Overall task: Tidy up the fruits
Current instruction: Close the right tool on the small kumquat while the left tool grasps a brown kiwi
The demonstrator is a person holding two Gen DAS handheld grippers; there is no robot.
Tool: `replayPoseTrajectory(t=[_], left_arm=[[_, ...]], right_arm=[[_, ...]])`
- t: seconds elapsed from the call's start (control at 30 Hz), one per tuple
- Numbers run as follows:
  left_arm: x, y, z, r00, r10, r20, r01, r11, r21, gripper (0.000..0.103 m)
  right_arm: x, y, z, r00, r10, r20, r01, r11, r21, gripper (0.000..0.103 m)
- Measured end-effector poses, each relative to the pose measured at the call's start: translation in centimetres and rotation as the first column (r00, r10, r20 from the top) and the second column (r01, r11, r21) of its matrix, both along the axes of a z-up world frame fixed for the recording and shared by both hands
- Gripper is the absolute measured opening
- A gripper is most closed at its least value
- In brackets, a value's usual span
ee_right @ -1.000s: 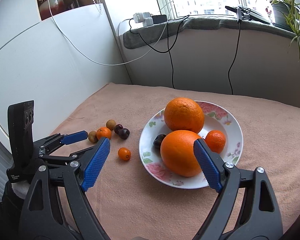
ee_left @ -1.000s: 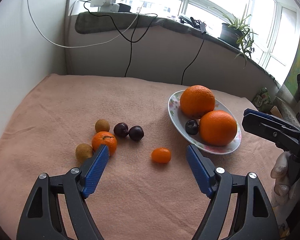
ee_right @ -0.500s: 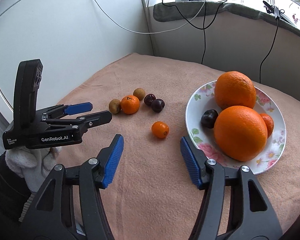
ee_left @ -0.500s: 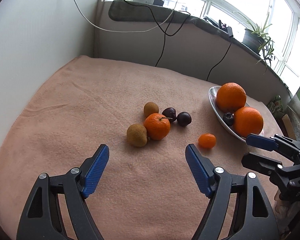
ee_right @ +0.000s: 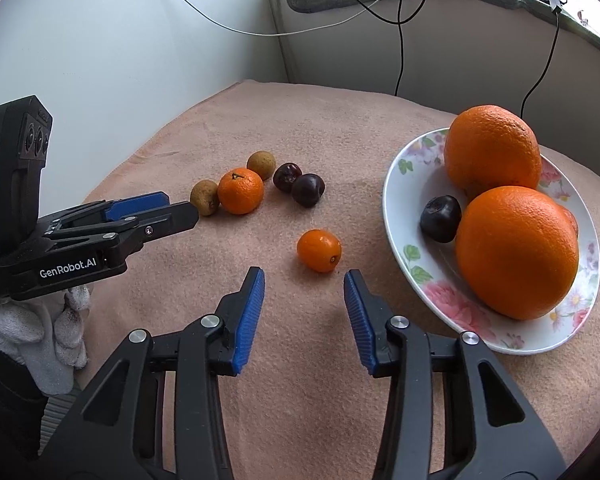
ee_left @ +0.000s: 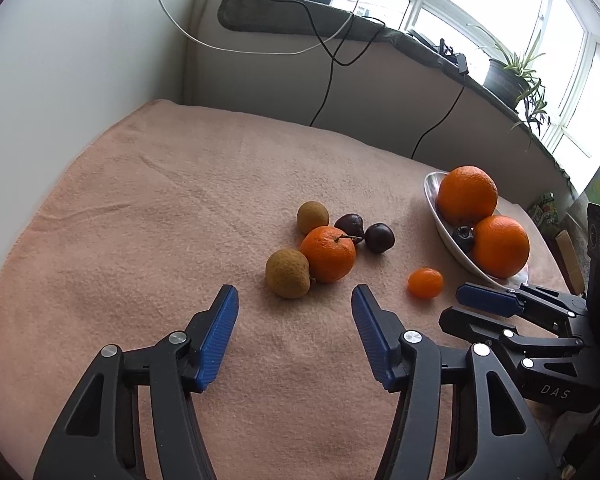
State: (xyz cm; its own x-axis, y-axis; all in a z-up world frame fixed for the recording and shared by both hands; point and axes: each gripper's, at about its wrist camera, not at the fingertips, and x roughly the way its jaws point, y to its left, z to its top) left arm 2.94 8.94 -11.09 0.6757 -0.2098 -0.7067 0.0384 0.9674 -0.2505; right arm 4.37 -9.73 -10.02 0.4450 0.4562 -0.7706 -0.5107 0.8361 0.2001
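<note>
Loose on the pink cloth lie a mandarin (ee_left: 328, 254), two brown fruits (ee_left: 287, 273), two dark cherries (ee_left: 379, 237) and a small kumquat (ee_left: 425, 282). My left gripper (ee_left: 295, 300) hovers just short of the nearer brown fruit. Its jaws are closing with nothing between them. A flowered plate (ee_right: 404, 216) on the right holds two big oranges (ee_right: 516, 252) and a dark fruit (ee_right: 440, 218). My right gripper (ee_right: 303, 273) points at the kumquat (ee_right: 319, 250) just beyond its tips. These jaws are closing too, and their pads touch nothing.
A white wall (ee_left: 80, 80) bounds the cloth on the left. Behind runs a low ledge with hanging cables (ee_left: 328, 60) and a potted plant (ee_left: 508, 76). A white-gloved hand (ee_right: 40, 328) holds the left gripper (ee_right: 156, 208) at the left edge of the right wrist view.
Both pairs of jaws have narrowed. The left gripper swung from the kumquat and plate toward the mandarin cluster. The right one left the plate and dropped toward the kumquat.
</note>
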Motion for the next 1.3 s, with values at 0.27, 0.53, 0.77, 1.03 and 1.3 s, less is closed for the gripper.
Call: replayPoseTrajectory(t=[0.27,0.53,0.77,1.03,1.3], left_arm=[[0.7,0.5,-0.6,1.000,-0.015,-0.015,0.015,1.000,-0.005,0.057],[1.5,0.6,-0.8,0.999,-0.033,-0.033,0.032,0.999,-0.005,0.047],[1.9,0.9,-1.0,0.999,-0.031,-0.041,0.031,0.999,-0.006,0.040],[2.0,0.7,-1.0,0.999,-0.045,-0.029,0.045,0.999,0.000,0.029],[1.6,0.9,-0.6,0.999,-0.028,-0.020,0.028,1.000,-0.009,0.028]], right_arm=[[0.9,0.7,-0.5,1.000,-0.010,-0.002,0.010,1.000,-0.029,0.042],[1.5,1.3,-1.1,1.000,-0.002,-0.001,0.002,0.998,-0.063,0.038],[1.8,2.1,-1.4,1.000,0.004,0.014,-0.002,0.996,-0.092,0.031],[2.1,2.9,-1.5,1.000,0.016,0.026,-0.013,0.995,-0.104,0.027],[1.6,2.1,-1.0,0.999,0.018,0.037,-0.015,0.998,-0.066,0.026]])
